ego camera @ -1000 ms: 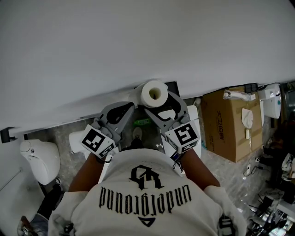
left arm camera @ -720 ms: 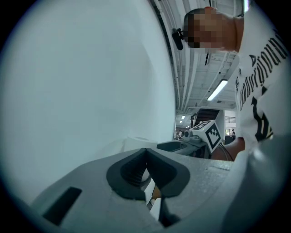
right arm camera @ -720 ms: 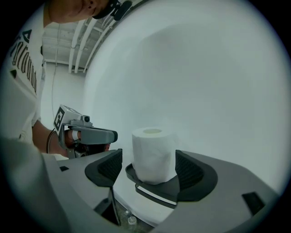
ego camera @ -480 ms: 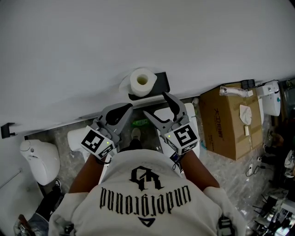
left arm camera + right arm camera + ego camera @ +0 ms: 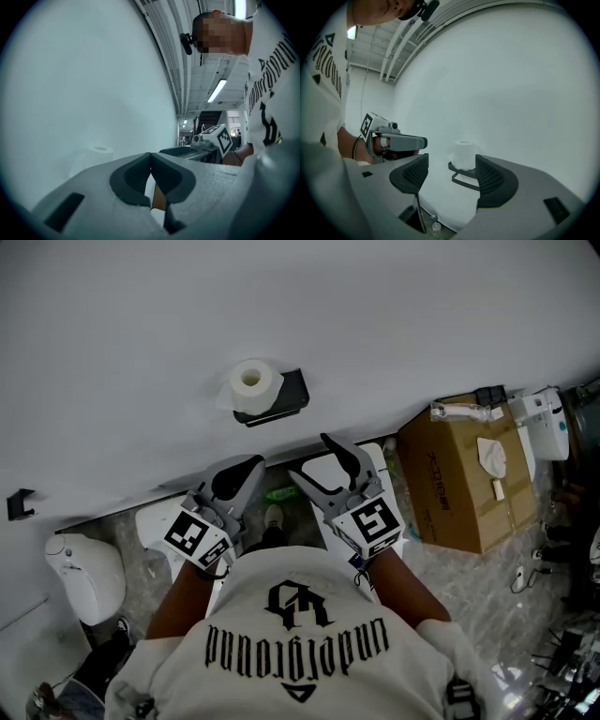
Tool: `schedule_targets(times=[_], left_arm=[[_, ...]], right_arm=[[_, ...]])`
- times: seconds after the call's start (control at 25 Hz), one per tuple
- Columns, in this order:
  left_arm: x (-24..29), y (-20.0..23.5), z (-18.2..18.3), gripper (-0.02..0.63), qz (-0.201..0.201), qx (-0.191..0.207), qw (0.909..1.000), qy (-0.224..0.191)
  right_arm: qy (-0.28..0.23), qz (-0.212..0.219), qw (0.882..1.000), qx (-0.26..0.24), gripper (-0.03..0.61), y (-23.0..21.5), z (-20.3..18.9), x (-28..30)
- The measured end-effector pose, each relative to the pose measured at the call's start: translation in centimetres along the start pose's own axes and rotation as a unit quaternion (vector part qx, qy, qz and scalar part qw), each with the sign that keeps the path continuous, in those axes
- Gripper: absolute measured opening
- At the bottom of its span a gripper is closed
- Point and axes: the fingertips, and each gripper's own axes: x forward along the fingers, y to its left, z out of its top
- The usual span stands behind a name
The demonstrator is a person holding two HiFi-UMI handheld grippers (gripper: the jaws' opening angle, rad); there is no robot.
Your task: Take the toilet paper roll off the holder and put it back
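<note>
Fingers of left gripper point(image 5: 150, 159) pressed together, nothing pinched. Fingers of right gripper point(image 5: 446, 174) spread wide, empty. Toilet paper roll point(image 5: 251, 382) upright on black holder point(image 5: 289, 393) on the wall point(image 5: 394, 324), well apart from both grippers.

Head view first: much of the holder point(image 5: 287, 396) is covered by the toilet paper roll point(image 5: 251, 381) seated on it. A green thing point(image 5: 282, 492) on the floor, between the left gripper point(image 5: 251, 467) and the right gripper point(image 5: 309, 457), is too small to be told. A black bracket point(image 5: 16, 506) is clipped by the left edge. In the left gripper view the roll's lower part is masked by that gripper's body. In the right gripper view the holder's right end is blocked by a jaw pad.
</note>
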Motion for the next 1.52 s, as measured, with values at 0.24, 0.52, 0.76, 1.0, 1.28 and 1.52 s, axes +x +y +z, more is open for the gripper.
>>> schedule_targets(times=[0.24, 0.52, 0.76, 1.0, 1.28, 1.52], left_arm=[[-0.8, -5.3, -0.2, 0.015, -0.002, 0.001, 0.9999, -0.011], [-2.5, -9.5, -1.0, 0.015, 0.010, 0.000, 0.9999, -0.009], [-3.7, -12.5, -1.3, 0.015, 0.014, 0.006, 0.9999, 0.001], [-4.9, -13.9, -0.9, 0.015, 0.024, 0.010, 0.9997, 0.006], [-6.8, -14.3, 0.5, 0.015, 0.031, 0.026, 0.9992, -0.006], [-9.9, -14.7, 0.6, 0.015, 0.036, 0.030, 0.9988, -0.012]], right_arm=[[-0.007, 0.007, 1.000, -0.017, 0.224, 1.8, -0.1, -5.4], [-0.028, 0.034, 0.999, -0.025, 0.108, 4.6, 0.1, -9.8], [-0.028, 0.050, 0.998, -0.028, 0.044, 6.1, 0.1, -12.0], [-0.034, 0.073, 0.996, -0.036, 0.015, 7.5, 0.5, -13.0], [-0.043, 0.091, 0.993, -0.055, 0.014, 9.4, 1.6, -13.1], [-0.048, 0.092, 0.993, -0.061, 0.014, 12.2, 1.9, -13.1]])
